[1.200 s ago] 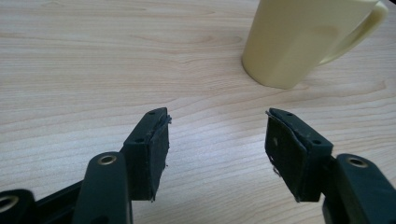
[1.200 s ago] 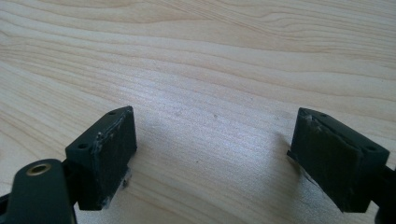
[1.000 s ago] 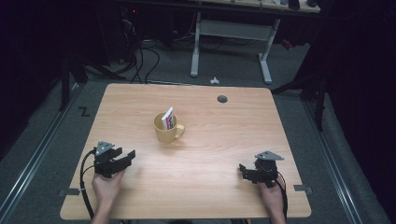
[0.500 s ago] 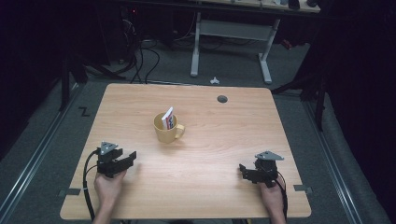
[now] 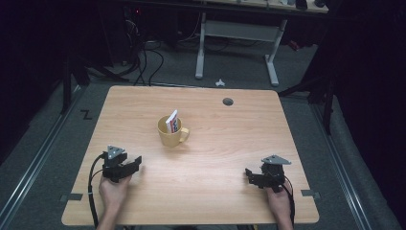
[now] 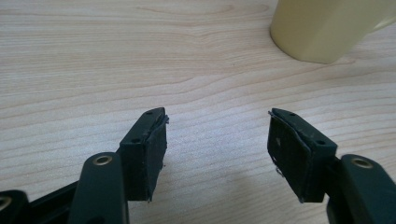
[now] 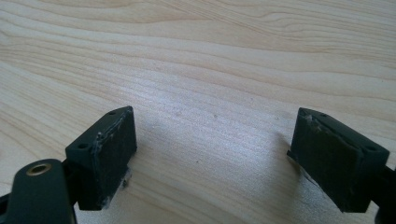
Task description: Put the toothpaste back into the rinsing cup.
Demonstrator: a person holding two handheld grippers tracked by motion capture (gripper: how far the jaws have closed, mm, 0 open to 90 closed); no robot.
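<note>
the left gripper [image 5: 125, 167] rests low on the wooden surface [image 5: 225, 143], held in the person's left hand [image 5: 114, 190]. its fingers [image 6: 144, 156] are spread wide with nothing but bare wood between them, and over the last moment they have been opening a little further. in the left gripper view the base of the yellow mug [image 6: 322, 28] sits ahead of the fingertips and off toward the right-hand finger, well apart from both pads. from the high view the mug [image 5: 171, 131] stands beyond that gripper, its handle turned to the right, and a small red-and-white packet [image 5: 173, 121] stands upright inside it, leaning on the rim.

farther right, the right gripper [image 5: 261, 176] lies near the surface's right edge in the right hand [image 5: 278, 196]. its fingers [image 7: 105, 156] are spread too, empty, with plain wood ahead of them and the mug far off to their side.

this looks like the opening step: an approach not yet begun in earnest, both tools open and waiting. the next move, i'd judge, calls for the left gripper to travel forward and slightly rightward until the mug wall or the packet's top sits squarely between the pads, keeping the spread wide enough to clear the rim before closing.
</note>
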